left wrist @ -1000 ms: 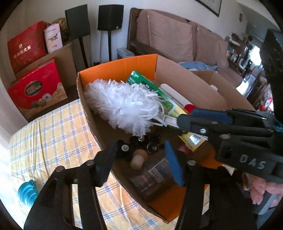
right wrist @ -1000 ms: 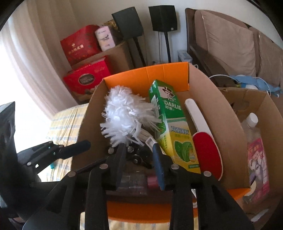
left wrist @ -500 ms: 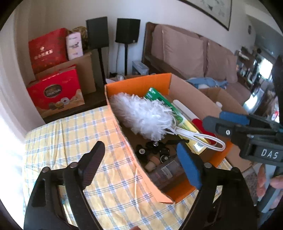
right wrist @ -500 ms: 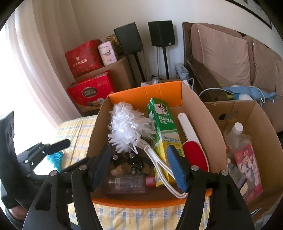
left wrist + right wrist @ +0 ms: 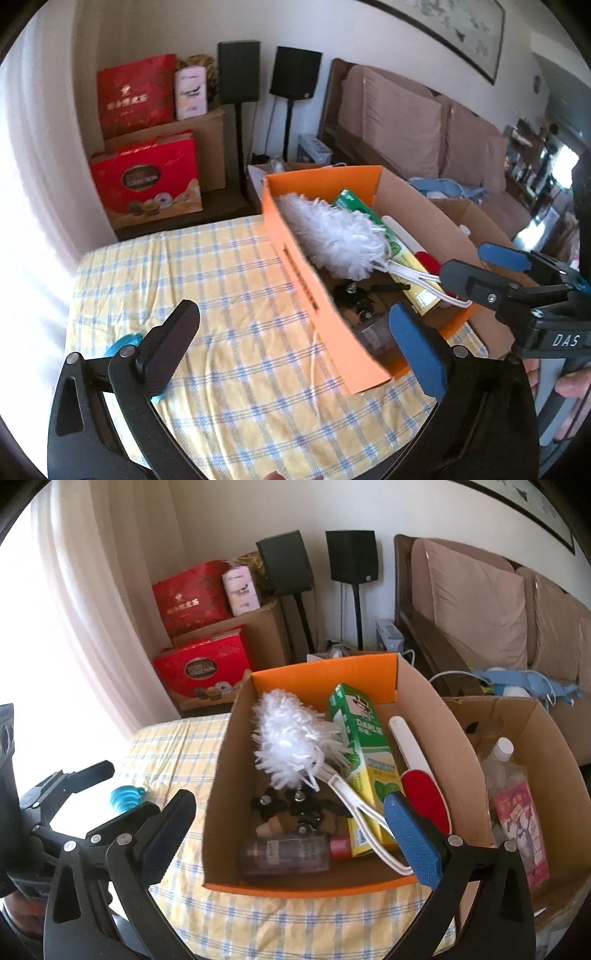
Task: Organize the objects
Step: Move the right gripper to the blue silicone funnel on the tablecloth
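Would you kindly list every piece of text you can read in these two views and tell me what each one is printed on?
"DARLIE": on the green and yellow toothpaste carton in the orange cardboard box.
"DAS": white letters on the black body of the right gripper.
Too blurred to read: the gold characters on the red gift bag, the oval logo on the red chocolate box, and the clear bottle's label.

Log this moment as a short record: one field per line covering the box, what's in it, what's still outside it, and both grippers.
box: orange cardboard box on the checked tablecloth, top open
contents: white duster, green toothpaste carton, red lint brush, clear bottle lying on its side, small black knobs
outside box: blue ribbed object on the cloth, to its left
left gripper: jaws open, empty, above the cloth
right gripper: jaws open, empty, facing the box
beside: second cardboard box on the right
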A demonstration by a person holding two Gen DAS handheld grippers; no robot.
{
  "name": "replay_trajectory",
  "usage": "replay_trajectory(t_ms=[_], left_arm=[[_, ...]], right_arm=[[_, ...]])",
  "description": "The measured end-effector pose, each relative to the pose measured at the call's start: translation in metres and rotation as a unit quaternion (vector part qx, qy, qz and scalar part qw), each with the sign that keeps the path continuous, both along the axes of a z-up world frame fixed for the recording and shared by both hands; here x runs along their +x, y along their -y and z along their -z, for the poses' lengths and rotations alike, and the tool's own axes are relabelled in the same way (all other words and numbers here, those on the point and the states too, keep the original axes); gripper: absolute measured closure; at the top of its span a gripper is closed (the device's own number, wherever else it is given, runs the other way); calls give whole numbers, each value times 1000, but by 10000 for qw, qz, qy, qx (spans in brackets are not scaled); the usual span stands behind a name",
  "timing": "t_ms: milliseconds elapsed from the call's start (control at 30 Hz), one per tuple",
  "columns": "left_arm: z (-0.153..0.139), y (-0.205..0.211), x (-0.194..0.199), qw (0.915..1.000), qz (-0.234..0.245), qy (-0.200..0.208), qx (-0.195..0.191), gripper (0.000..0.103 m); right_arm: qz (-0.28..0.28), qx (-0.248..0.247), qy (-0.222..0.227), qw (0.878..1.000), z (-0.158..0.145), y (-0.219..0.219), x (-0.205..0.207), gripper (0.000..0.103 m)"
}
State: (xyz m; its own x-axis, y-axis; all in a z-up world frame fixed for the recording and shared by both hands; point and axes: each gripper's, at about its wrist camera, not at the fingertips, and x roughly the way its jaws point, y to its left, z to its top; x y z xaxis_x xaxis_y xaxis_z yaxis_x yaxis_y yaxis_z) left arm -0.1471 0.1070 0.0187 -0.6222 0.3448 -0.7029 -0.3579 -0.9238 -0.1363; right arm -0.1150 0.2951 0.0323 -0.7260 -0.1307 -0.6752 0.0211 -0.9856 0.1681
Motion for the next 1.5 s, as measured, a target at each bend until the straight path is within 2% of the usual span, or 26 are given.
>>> replay_trajectory(t_ms=[167, 467, 1033, 1233, 1500], left_arm=[[-7, 30, 6, 9996, -244, -25, 146, 0], [-18, 75, 21, 9980, -597, -129, 176, 0], [-11, 147, 39, 9920, -1215, -60, 345, 0], [1, 172, 39, 9883, -1468, -5, 416, 0], [37, 199, 29, 9806, -1796, 368, 688, 0]], right_arm=[[-77, 63, -76, 9999, -5, 13, 4, 0], [-343, 216, -192, 9990, -11, 47, 8, 0], [-765, 274, -246, 9964, -4, 112, 7, 0], [-931, 222, -209, 9952, 6, 126, 2, 0], [-1381, 190, 4, 9902, 38, 154, -9, 0]])
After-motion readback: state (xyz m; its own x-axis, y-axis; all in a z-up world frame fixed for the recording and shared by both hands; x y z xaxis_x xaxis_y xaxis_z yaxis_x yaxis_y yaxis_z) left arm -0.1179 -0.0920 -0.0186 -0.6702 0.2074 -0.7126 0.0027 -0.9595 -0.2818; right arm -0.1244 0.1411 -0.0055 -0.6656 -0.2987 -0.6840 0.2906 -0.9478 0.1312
